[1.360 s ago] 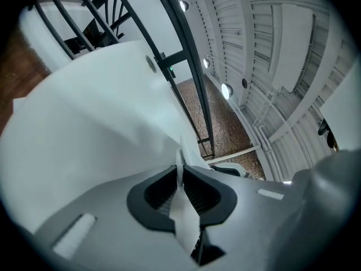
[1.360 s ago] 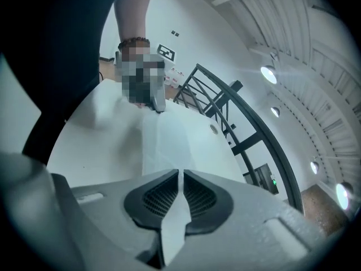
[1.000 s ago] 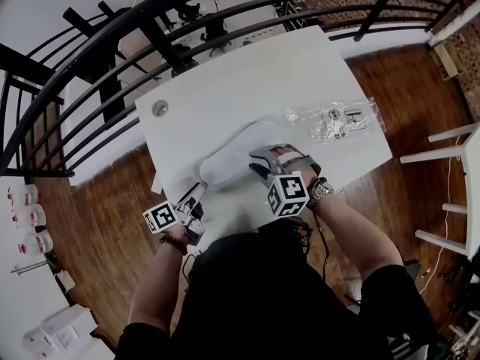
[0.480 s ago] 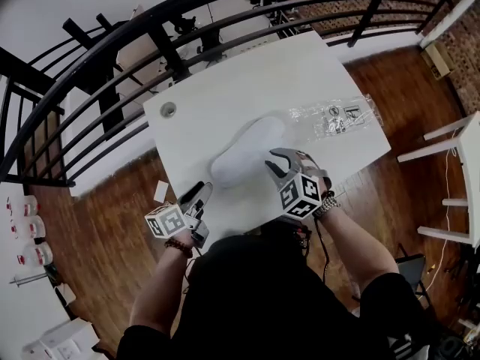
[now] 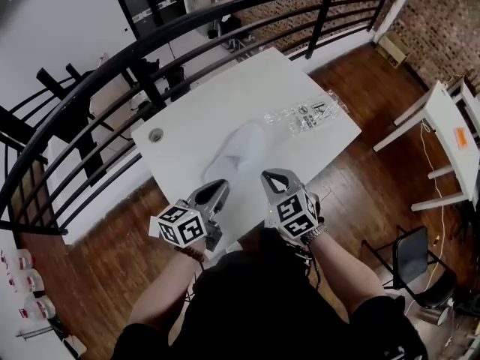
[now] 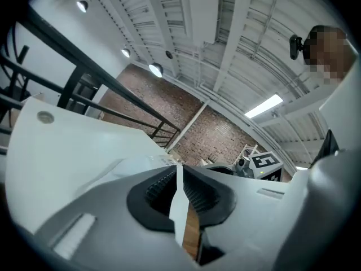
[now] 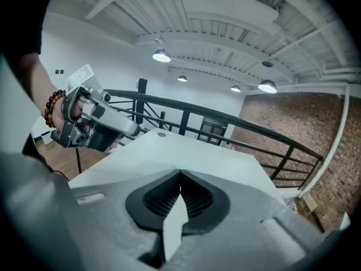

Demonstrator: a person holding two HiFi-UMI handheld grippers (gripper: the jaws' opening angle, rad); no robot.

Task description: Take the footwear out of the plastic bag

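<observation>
Though left claw [image 5: 223,184] and right claw [image 5: 267,175] just closed empty, slipper [image 5: 240,148] lies on table [image 5: 191,118] ahead

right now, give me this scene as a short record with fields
surface: white table
footwear: white slipper, out of the bag, lying on the table
bag: clear plastic bag, flat on the table past the slipper
left gripper: jaws have just been closing, tips together, nothing between them
right gripper: shut, empty
gripper position: both held above the table's near edge
</observation>
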